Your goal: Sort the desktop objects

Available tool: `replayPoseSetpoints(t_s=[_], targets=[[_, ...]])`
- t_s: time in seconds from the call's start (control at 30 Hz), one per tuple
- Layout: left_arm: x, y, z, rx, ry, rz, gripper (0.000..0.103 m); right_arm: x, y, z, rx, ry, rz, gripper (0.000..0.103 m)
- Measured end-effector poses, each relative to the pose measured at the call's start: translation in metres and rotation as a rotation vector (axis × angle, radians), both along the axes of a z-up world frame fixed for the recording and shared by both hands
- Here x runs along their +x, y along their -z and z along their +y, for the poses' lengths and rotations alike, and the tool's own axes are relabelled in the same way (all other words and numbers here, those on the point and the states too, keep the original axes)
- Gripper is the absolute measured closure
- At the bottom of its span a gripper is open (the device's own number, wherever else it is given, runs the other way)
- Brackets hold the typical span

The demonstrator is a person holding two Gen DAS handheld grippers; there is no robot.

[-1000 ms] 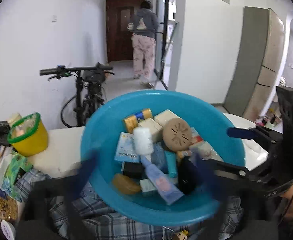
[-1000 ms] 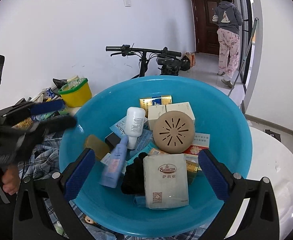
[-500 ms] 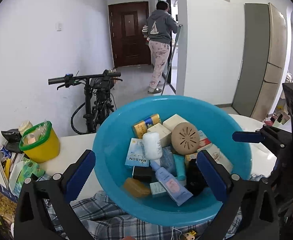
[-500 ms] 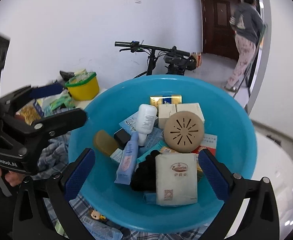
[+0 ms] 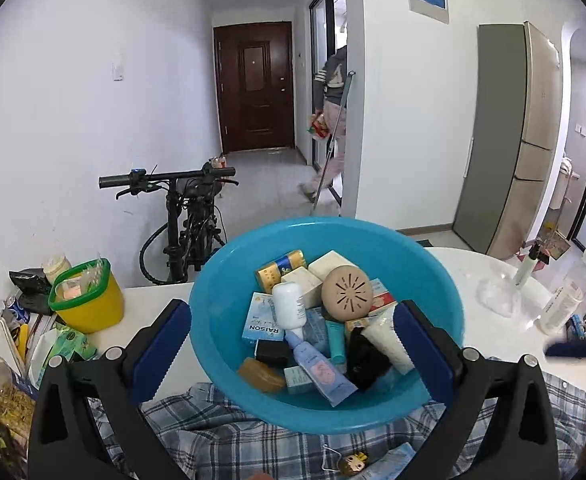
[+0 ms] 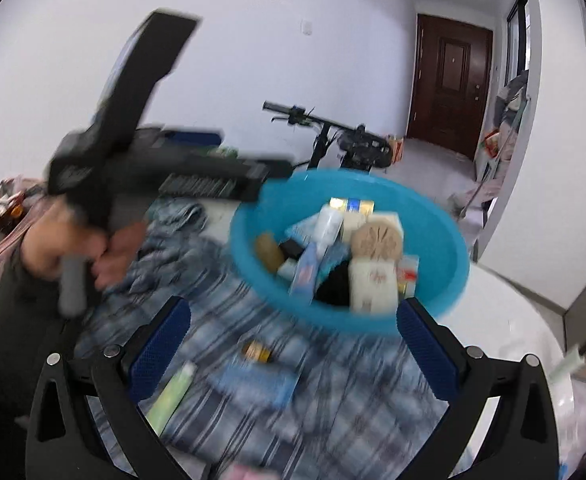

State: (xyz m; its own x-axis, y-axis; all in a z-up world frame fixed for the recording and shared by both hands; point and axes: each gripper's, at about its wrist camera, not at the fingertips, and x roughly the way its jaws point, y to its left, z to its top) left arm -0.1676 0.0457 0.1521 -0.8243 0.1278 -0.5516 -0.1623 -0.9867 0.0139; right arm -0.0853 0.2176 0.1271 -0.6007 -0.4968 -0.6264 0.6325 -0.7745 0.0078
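A blue plastic basin (image 5: 229,280) (image 6: 449,240) sits on a plaid cloth (image 5: 221,444) and holds several small things: a white bottle (image 5: 289,310), a round tan disc (image 5: 347,292), a blue tube (image 5: 321,372), a brown soap bar (image 5: 261,374) and boxes. My left gripper (image 5: 293,354) is open, its fingers either side of the basin's near rim. My right gripper (image 6: 293,354) is open and empty, back from the basin over the cloth. The left gripper (image 6: 173,176) shows blurred in the right wrist view.
A yellow tub with a green rim (image 5: 87,300) and packets stand at the left. A clear bottle (image 5: 565,300) stands on the white table (image 5: 485,328) at the right. A green tube (image 6: 171,396), a small jar (image 6: 257,352) and a blue pack (image 6: 253,384) lie on the cloth. A bicycle (image 5: 185,216) stands behind.
My right gripper has pulled back and to the right, away from the basin, and its view is now blurred. My left gripper has drawn back a little. Both stay open.
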Motion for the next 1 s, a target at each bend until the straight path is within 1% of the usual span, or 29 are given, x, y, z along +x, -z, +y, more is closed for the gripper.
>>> replayPoseSetpoints(t_s=[0.07, 0.13, 0.2, 0.27, 0.37, 0.43, 0.53, 0.63, 0.77, 0.83, 0.87, 1.0], targets=[[0.005, -0.004, 0.003, 0.009, 0.017, 0.010, 0.000, 0.020, 0.003, 0.007, -0.026, -0.001, -0.016, 0.000], [0.010, -0.008, 0.005, 0.015, 0.035, 0.017, 0.000, 0.035, 0.007, 0.009, -0.026, 0.020, -0.015, 0.000], [0.013, -0.011, 0.008, 0.020, 0.048, 0.021, 0.000, 0.049, 0.013, 0.011, -0.015, 0.049, -0.010, 0.000], [0.016, -0.012, 0.009, 0.021, 0.058, 0.023, 0.000, 0.061, 0.020, 0.013, -0.020, 0.084, 0.014, 0.000], [0.021, -0.015, 0.009, 0.030, 0.045, 0.028, 0.000, 0.072, 0.038, 0.014, -0.012, 0.146, 0.024, 0.000], [0.027, -0.019, 0.010, 0.032, 0.050, 0.044, 0.000, 0.073, 0.049, 0.015, 0.000, 0.185, 0.033, 0.000], [0.033, -0.023, 0.012, 0.014, 0.047, 0.071, 0.000, 0.070, 0.065, 0.019, -0.024, 0.223, 0.008, 0.000], [0.034, -0.023, 0.013, -0.001, 0.037, 0.077, 0.000, 0.066, 0.085, 0.021, -0.024, 0.246, 0.002, 0.000], [0.031, -0.019, 0.018, -0.026, 0.026, 0.072, 0.000, 0.064, 0.103, 0.026, -0.029, 0.271, 0.013, 0.000], [0.031, -0.015, 0.024, -0.055, 0.015, 0.072, 0.000, 0.065, 0.108, 0.028, -0.039, 0.278, 0.047, 0.000], [0.031, -0.014, 0.027, -0.068, 0.006, 0.071, 0.000, 0.065, 0.112, 0.030, -0.048, 0.273, 0.051, 0.000], [0.035, -0.008, 0.043, -0.126, 0.015, 0.080, 0.000, 0.060, 0.119, 0.038, -0.076, 0.275, 0.024, 0.000]])
